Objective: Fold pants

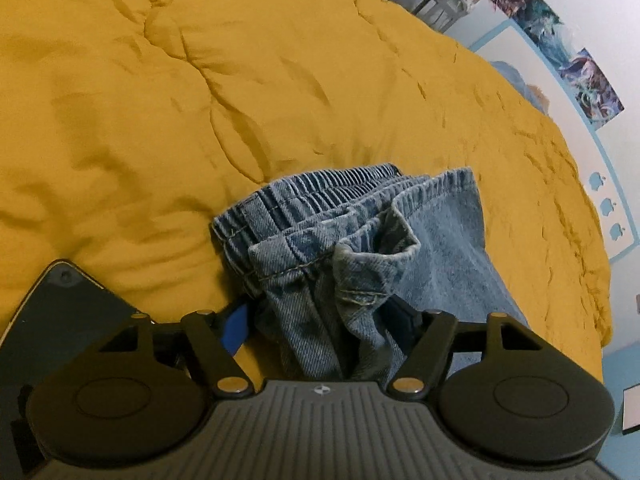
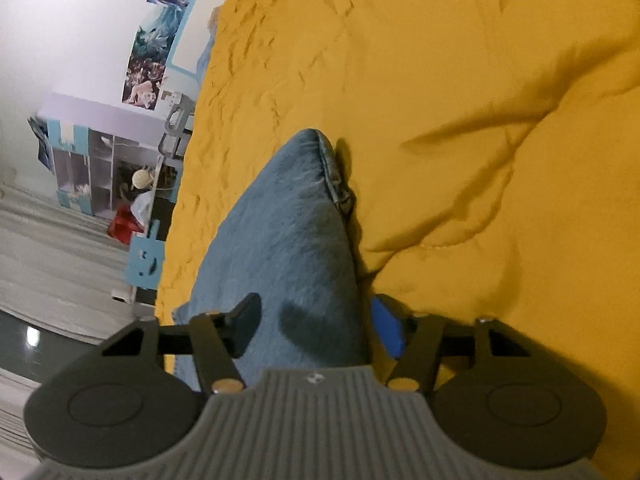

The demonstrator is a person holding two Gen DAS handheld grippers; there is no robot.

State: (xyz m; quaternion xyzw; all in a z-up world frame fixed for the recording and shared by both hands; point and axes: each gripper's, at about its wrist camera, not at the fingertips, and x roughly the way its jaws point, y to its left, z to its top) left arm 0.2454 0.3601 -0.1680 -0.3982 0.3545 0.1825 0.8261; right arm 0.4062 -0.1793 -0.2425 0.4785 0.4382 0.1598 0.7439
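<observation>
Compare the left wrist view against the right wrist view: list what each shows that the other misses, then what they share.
Only the left wrist view shows the jeans' gathered elastic waistband, bunched between the left gripper and its spread fingers, plus a dark flat tablet-like object at lower left. Only the right wrist view shows a smooth folded denim end running to a corner, with the right gripper straddling it, and a shelf unit across the room. Both show the yellow quilt under the jeans and posters on the wall.
</observation>
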